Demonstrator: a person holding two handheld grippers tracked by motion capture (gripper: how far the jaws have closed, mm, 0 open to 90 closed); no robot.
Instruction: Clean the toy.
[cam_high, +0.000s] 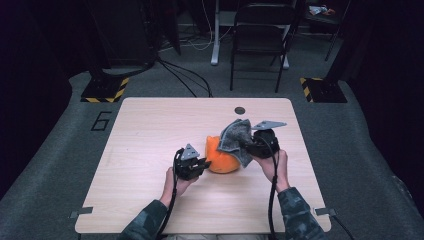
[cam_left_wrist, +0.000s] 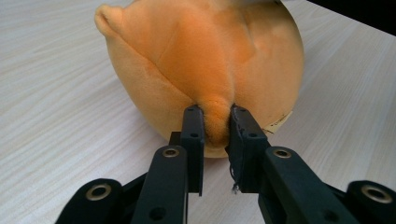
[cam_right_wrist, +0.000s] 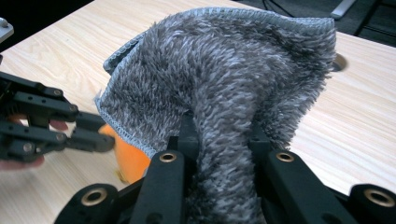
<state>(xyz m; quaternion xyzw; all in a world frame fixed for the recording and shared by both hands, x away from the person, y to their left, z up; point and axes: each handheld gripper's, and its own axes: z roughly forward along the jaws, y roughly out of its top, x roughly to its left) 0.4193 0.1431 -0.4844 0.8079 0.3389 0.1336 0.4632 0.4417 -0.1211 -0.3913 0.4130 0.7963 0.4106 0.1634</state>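
round orange plush toy (cam_high: 221, 158) sitting mid-desk (cam_high: 150, 130), soft, light | left claw (cam_left_wrist: 215, 123) pinching its fabric fold | right claw (cam_right_wrist: 219, 133) gripping limp grey fluffy cloth (cam_right_wrist: 224, 79) above toy | grab seams/edges

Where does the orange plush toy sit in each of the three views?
High view: plush toy at table centre, between the two tongs.
Left gripper view: upper centre, a fold pinched between the jaws.
Right gripper view: a sliver at lower left, under the grey cloth.
Shared landmark: the light wooden table.
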